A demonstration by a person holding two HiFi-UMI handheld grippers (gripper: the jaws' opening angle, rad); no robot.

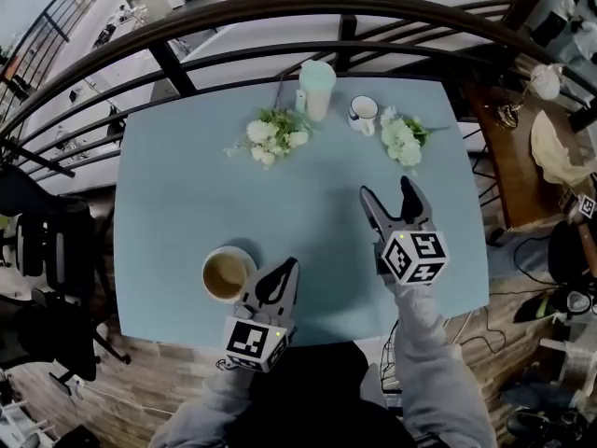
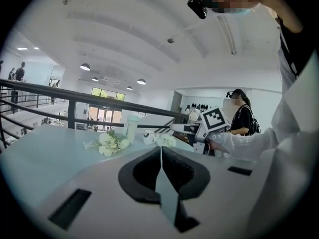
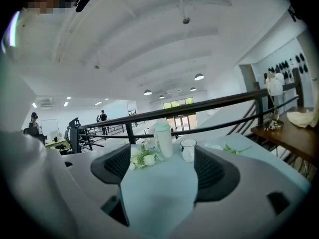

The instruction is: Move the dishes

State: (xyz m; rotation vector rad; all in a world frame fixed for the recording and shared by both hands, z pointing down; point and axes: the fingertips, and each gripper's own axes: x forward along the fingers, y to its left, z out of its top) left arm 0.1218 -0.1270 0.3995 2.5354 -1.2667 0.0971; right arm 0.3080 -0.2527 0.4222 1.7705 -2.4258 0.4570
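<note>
Left gripper (image 1: 288,267) — beside bowl (image 1: 228,273)

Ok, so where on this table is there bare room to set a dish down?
The widest bare stretch of the table is its middle, between the left flower bunch, the bowl and the right gripper. The far left corner is free. It is crowded along the far edge: that bunch, the tall cup, the mug and the right flower bunch.
</note>
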